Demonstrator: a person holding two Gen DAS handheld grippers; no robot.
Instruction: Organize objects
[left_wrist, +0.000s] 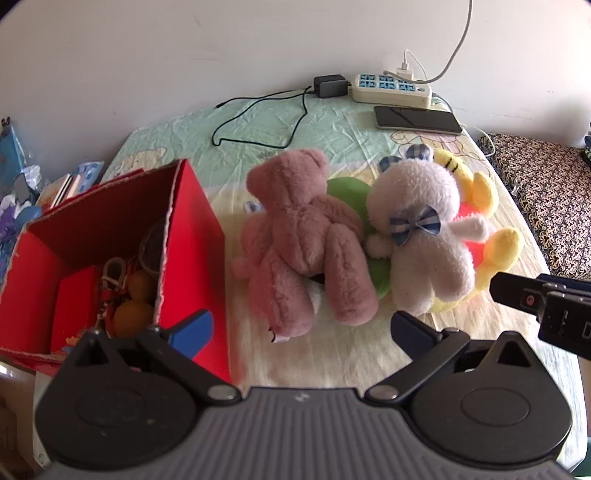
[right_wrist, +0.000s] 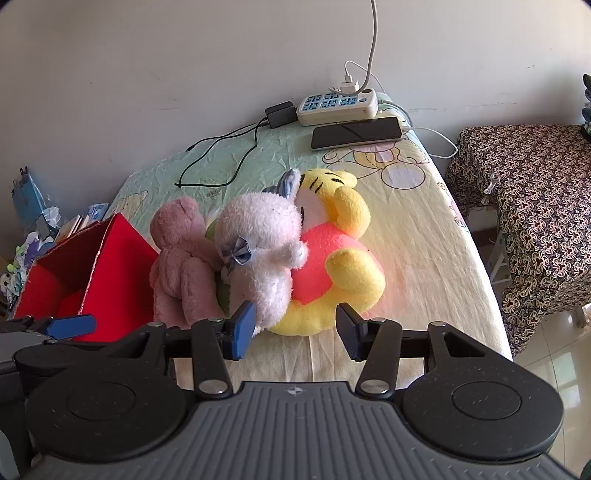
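Both grippers open, empty – left gripper (left_wrist: 301, 328), right gripper (right_wrist: 295, 325). Pink bear (left_wrist: 303, 243) just ahead of left: soft, light, squashy – pinch a leg, probably.

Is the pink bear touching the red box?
Apart. In the left wrist view, a strip of tablecloth shows between the pink bear and the red box wall.

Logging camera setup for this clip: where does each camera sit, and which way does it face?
Left wrist: on the left hand-held gripper, open, facing the pink bear and red box; the right hand-held gripper pokes in at its right edge.
Right wrist: on the right hand-held gripper, open, facing the white bunny and yellow plush.
Shared: both see the toys, box, power strip and phone.
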